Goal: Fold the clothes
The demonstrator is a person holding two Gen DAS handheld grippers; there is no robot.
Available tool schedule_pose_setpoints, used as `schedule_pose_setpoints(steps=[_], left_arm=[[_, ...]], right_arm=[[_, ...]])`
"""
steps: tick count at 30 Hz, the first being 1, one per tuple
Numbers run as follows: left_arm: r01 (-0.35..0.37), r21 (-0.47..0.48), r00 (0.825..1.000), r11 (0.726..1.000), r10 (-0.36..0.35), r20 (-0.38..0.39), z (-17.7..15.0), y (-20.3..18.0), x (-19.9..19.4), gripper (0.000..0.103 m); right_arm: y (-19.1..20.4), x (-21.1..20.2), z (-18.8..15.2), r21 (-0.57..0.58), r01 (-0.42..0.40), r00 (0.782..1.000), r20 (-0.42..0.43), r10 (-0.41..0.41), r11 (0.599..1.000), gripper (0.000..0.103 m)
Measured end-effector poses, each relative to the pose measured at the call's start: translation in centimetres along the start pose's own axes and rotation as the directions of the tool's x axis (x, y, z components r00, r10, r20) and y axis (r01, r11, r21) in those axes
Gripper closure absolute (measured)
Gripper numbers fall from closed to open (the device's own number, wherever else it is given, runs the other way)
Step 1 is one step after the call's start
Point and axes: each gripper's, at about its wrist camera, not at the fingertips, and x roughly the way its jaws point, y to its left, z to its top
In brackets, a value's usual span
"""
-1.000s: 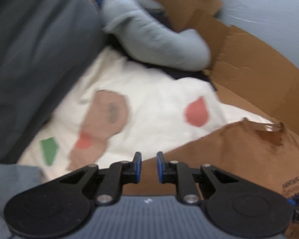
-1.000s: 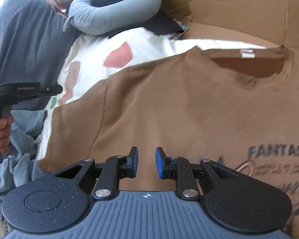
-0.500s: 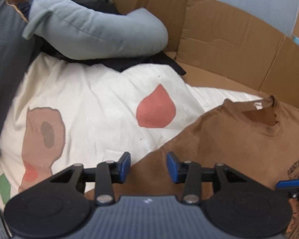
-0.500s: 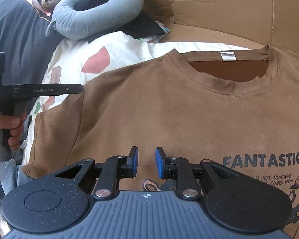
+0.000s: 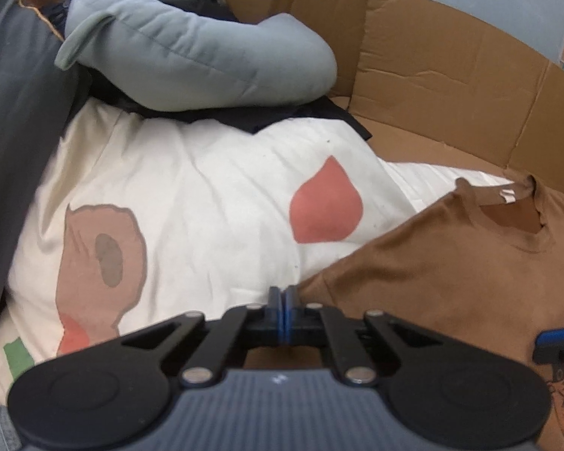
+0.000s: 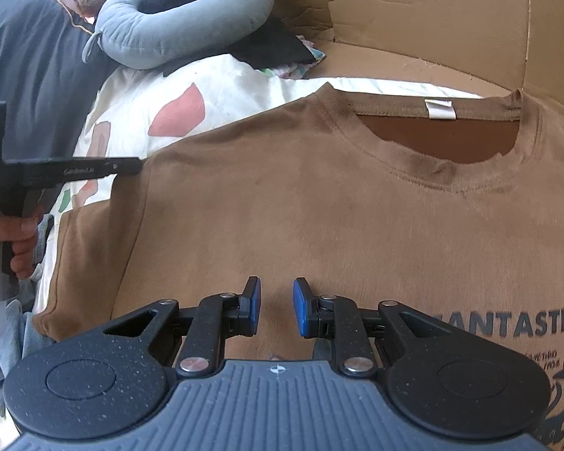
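Having closed, seemingly on shirt (image 5: 451, 270): left tongs (image 5: 283, 295)

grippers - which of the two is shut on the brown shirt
The left gripper: its blue pads meet at the edge of the brown shirt, pinching it. The right gripper hangs above the shirt with a clear gap between its pads.

Left claw (image 5: 283, 297) has closed on the shirt's (image 5: 451, 263) sleeve.

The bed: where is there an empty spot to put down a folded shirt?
The best bare patch is the white sheet between the grey pillow and the brown shirt. A thin cardboard strip lies free behind the collar. The shirt fills the right side, and dark clothes crowd the far corner.
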Motion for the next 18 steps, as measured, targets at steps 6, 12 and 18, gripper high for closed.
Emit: schedule_pose_setpoints(steps=[6, 12, 18], left_arm=[[-0.024, 0.004, 0.998, 1.000, 0.024, 0.056, 0.4, -0.9, -1.4, 0.096], [0.026, 0.009, 0.997, 1.000, -0.026, 0.077, 0.5, -2.3, -1.8, 0.096], [0.048, 0.035, 0.998, 0.998, -0.050, 0.046, 0.0, -4.1, -0.4, 0.095]], right_arm=[[-0.5, 0.6, 1.9, -0.025, 0.027, 0.999, 0.024, -0.027, 0.999, 0.083], [-1.4, 1.3, 4.1, -0.027, 0.044, 0.998, 0.038, -0.043, 0.999, 0.083], [-1.5, 1.9, 5.1, -0.045, 0.053, 0.998, 0.035, -0.051, 0.998, 0.083]])
